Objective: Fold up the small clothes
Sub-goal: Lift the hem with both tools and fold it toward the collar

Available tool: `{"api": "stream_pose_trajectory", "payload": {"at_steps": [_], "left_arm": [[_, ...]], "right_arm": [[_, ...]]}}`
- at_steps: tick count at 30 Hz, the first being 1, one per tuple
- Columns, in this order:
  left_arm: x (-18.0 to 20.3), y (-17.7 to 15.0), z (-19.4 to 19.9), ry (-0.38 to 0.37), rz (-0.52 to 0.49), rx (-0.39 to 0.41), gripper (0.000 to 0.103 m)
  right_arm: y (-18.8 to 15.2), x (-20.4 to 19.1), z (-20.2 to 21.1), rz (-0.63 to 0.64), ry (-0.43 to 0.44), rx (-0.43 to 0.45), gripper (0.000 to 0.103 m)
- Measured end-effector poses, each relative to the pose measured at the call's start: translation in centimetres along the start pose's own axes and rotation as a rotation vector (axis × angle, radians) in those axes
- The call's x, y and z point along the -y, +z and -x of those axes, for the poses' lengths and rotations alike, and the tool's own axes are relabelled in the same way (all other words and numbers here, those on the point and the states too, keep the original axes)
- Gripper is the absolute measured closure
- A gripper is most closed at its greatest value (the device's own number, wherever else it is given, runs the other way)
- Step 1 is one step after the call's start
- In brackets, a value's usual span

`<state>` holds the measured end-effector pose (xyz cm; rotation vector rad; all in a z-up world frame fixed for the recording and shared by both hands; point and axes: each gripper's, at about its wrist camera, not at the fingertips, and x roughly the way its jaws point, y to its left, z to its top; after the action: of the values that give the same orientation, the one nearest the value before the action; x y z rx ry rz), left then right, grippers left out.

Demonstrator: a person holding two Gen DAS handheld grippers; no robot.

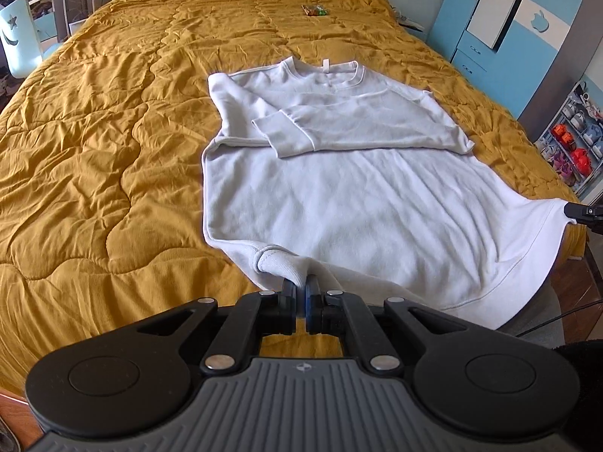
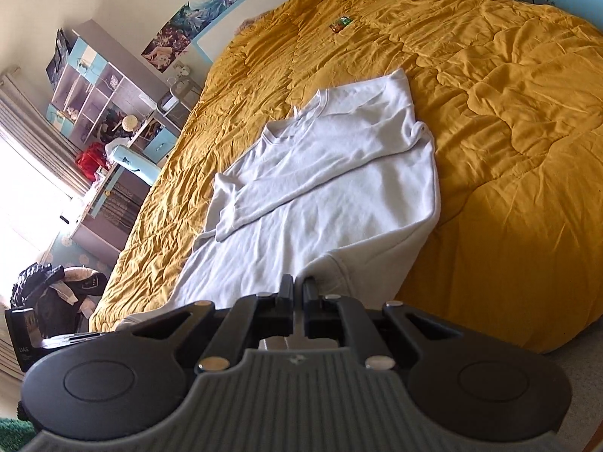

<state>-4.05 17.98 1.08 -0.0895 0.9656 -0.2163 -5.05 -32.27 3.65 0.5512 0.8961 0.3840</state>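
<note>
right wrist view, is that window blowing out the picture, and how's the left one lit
Right wrist view: the window at far left is blown out to white, fisheye curving the bed edge; the white sweatshirt stays readable. Left wrist view: even daylight, soft quilt creases, sweatshirt near the hand-held gripper sharp.

The right tongs (image 2: pixel 299 286) are closed on the near hem of a white sweatshirt (image 2: pixel 331 173), the fabric pinched between the jaws and lifted off the bed. The rest of the sweatshirt lies on the mustard quilt (image 2: pixel 508 132), both sleeves folded across its chest. A small colourful packet (image 2: pixel 341 23) lies farther up the quilt, well apart. Shelves (image 2: pixel 94 94) stand by the wall at left.
</note>
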Motion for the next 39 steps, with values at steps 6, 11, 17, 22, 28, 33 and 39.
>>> {"api": "stream_pose_trajectory", "payload": {"at_steps": [6, 11, 17, 22, 28, 33, 39], "left_arm": [[0.5, 2.8, 0.8, 0.011, 0.004, 0.09, 0.099], [0.6, 4.8, 0.6, 0.043, 0.017, 0.097, 0.099], [0.1, 7.5, 0.7, 0.085, 0.06, 0.142, 0.099], [0.1, 9.9, 0.1, 0.109, 0.086, 0.198, 0.099], [-0.4, 12.7, -1.3, 0.196, 0.101, 0.289, 0.099], [-1.4, 15.3, -2.6, 0.225, 0.106, 0.343, 0.099], [-3.2, 18.6, -6.0, 0.219, 0.128, 0.361, 0.099]], "right_arm": [[2.9, -0.8, 0.3, 0.027, 0.033, 0.064, 0.103], [6.2, -2.0, 0.5, 0.077, 0.043, 0.117, 0.103], [9.7, -4.0, 0.7, 0.183, 0.033, 0.206, 0.103], [12.4, -5.6, -0.3, 0.28, -0.03, 0.237, 0.103], [15.8, -6.4, -2.3, 0.328, -0.066, 0.25, 0.103], [19.2, -6.3, -4.9, 0.339, -0.082, 0.261, 0.103], [24.2, -5.1, -9.7, 0.303, -0.143, 0.281, 0.103]]}}
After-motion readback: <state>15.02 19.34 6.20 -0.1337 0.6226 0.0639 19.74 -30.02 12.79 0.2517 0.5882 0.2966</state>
